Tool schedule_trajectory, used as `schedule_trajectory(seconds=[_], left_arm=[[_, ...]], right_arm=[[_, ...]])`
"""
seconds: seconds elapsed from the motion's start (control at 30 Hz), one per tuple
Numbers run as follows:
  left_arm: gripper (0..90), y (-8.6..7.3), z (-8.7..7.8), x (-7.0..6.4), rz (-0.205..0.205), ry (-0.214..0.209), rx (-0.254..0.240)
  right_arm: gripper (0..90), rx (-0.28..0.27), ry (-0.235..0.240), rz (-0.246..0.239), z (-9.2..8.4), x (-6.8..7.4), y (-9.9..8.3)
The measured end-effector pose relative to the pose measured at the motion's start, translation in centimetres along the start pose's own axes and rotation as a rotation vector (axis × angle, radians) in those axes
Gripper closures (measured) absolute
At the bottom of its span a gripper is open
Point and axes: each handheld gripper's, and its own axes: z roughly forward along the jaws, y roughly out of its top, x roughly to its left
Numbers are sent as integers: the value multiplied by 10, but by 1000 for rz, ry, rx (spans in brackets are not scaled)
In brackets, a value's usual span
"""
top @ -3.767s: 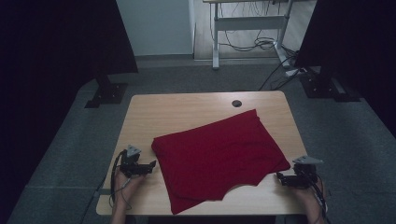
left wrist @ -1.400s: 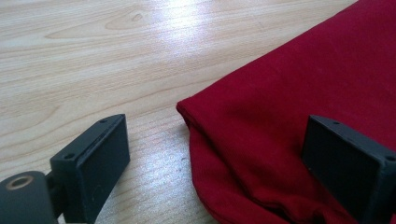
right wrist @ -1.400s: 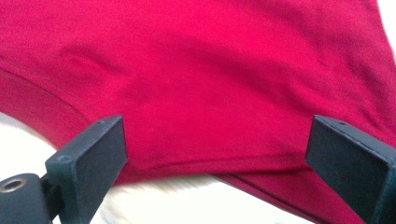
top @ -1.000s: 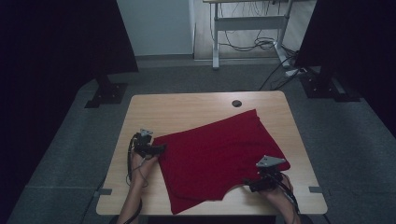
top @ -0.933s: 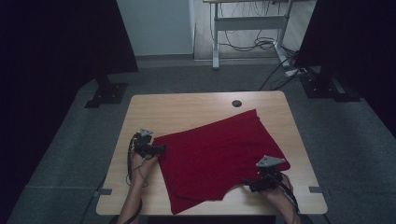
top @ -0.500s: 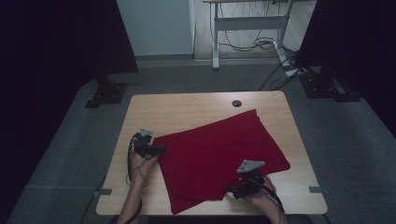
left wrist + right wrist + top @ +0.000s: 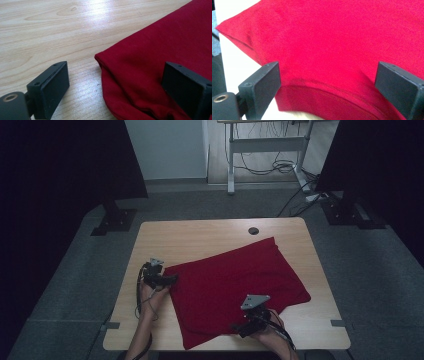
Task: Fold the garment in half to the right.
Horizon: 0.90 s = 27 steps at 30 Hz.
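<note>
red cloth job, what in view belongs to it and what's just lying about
In the job:
red cloth
left tongs, open at its corner
right tongs, open at its near edge

Lying about:
dark round cap in the table
desk and cables beyond

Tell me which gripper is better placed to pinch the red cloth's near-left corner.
Left, probably. The left gripper is open at the red cloth, with that corner between its jaws. The right gripper is open at the near edge, farther right.
</note>
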Motion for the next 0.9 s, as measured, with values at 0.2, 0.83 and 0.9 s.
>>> schedule_trajectory(seconds=[0.2, 0.83, 0.9], left_arm=[[78, 0, 0, 0, 0, 0, 2], [51, 1, 1, 0, -2, 7, 9], [52, 1, 1, 0, -2, 7, 9]], right_arm=[[63, 4, 57, -53, 18, 22, 13], [137, 99, 108, -266, 64, 66, 43], [136, 102, 114, -271, 67, 68, 46]])
